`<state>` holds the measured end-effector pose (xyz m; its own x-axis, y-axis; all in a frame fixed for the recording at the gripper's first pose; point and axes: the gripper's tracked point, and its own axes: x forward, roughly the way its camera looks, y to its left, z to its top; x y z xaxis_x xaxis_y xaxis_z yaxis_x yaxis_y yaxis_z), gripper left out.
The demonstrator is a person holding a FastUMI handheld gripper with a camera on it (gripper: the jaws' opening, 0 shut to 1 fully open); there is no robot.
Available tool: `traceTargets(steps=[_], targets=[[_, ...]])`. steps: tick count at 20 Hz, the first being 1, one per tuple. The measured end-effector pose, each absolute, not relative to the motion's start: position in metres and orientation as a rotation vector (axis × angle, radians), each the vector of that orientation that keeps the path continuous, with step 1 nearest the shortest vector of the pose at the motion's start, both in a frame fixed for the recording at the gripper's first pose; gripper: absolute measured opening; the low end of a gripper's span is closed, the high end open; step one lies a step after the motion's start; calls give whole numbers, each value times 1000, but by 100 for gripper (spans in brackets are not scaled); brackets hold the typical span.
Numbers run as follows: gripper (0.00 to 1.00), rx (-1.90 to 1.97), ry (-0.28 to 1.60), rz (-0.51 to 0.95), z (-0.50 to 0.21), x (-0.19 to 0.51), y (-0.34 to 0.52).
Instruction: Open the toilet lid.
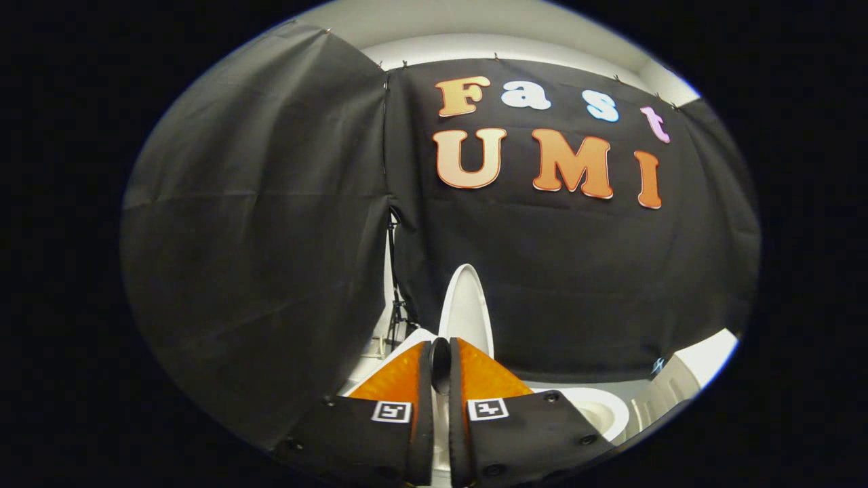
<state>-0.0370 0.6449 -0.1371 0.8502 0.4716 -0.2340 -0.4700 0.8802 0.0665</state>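
The white toilet lid (465, 305) stands raised and is seen nearly edge-on, rising just beyond my fingers against the black cloth. My gripper (439, 347) is shut on the lid's rim, and a strip of the white lid shows in the narrow gap between the two fingers. To the right of the fingers and below them lies the open white toilet bowl (598, 411) with its rounded rim. The lid's lower part and its hinge are hidden behind the fingers.
Black cloth walls (271, 237) close the booth on the left and at the back. A dark stand (397, 308) shows in the gap between the two cloths, left of the lid. A white ribbed body (681, 383) sits right of the bowl.
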Motion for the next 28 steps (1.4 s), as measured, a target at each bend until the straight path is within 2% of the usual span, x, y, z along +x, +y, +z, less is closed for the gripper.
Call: traceTargets(steps=[6,16,28], targets=[[98,87,172,469,-92,-22,600],[98,136,120,331,-35,14,441],[98,180,89,269,10,27,289]])
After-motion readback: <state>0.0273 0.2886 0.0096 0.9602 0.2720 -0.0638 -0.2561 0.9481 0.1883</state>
